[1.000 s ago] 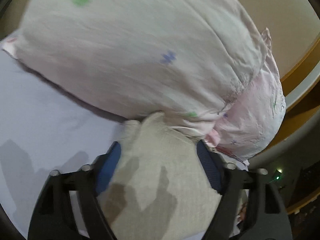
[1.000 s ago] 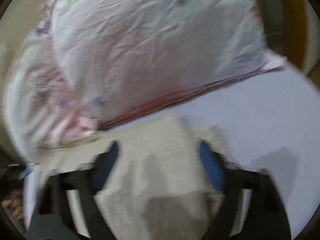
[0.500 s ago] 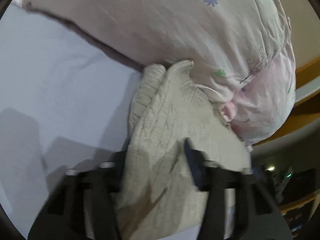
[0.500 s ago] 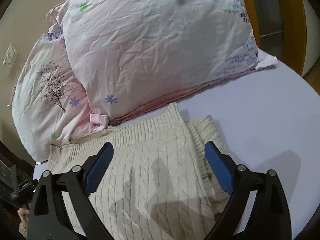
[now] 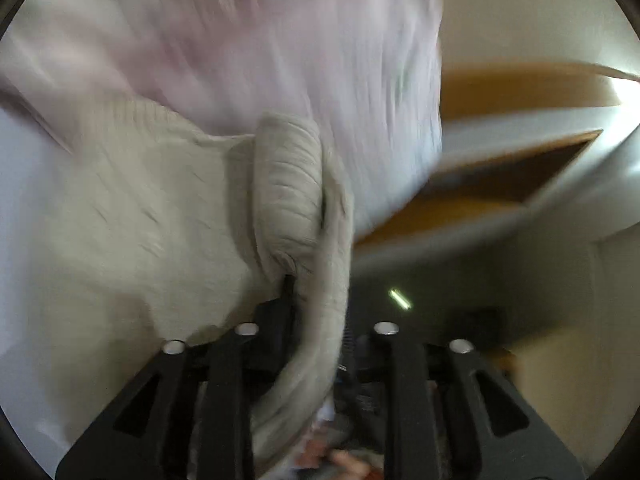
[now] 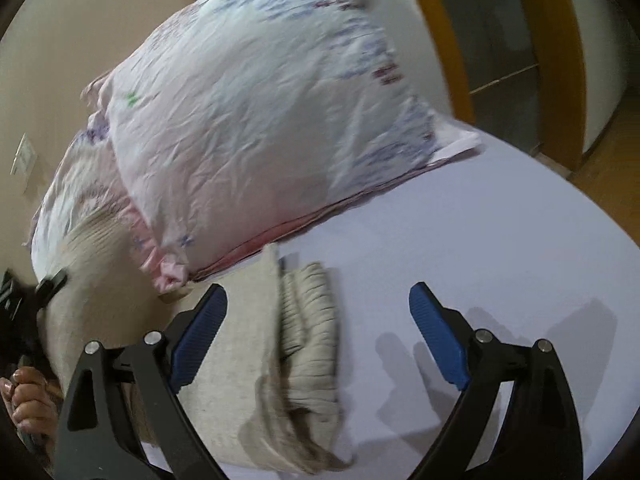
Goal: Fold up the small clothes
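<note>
sweater is lying on the bed just below the pillows, one sleeve doubled onto its body. we are pinching a bunched edge with our left gripper, jaws closed on knit and lifting. our right gripper is hanging wide open, gripping nothing. we are judging the fold as barely begun; most is remaining.
</note>
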The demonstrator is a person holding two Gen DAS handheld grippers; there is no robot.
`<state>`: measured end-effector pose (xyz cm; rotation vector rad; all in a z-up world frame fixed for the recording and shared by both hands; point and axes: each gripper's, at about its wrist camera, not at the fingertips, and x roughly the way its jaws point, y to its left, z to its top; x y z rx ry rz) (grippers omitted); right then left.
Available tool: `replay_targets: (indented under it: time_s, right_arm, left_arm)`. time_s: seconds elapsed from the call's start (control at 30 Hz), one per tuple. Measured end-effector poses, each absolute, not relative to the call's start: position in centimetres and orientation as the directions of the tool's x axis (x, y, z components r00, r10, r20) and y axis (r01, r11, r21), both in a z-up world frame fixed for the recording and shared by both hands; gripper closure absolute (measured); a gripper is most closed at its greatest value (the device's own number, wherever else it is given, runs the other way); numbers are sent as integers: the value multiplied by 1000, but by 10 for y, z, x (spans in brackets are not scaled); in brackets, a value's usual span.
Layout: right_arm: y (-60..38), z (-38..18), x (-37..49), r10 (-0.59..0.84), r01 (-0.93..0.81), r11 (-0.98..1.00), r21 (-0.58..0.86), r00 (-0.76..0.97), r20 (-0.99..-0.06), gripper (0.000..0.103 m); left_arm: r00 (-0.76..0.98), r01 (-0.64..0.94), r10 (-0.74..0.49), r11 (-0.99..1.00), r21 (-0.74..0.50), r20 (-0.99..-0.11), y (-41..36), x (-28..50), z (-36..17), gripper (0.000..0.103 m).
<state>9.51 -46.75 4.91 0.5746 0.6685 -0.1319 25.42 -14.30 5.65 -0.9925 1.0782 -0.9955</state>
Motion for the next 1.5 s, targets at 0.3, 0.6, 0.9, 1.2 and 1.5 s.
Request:
replay_targets:
  time_s: [0.3,0.6,0.9,1.2,1.5]
  right_arm:
    - [-507,29,110,328,213,753,623,699,-636,9]
    - [-471,-13,178,589,164,662,731,490,-643,9]
    - [-462,-2,160,573,127,665,736,545,-611,70]
    - [-361,20,181,500,0,812,583,515,-696,50]
    - [-339,90,55,114,27,980,197,733,-671,2]
  left_arm:
    - [204,311,-898,437,-844,-390,-135,236,73,35]
    - [244,260,-644,764,-591,-725,-100,234,24,26]
    - [269,261,-714,700,-664,-647,-112,230,3,60]
    - [534,277,-459,889,-366,-710,-14,179,49,55]
    - [734,76,69,980,183,-675,8,66,67,1]
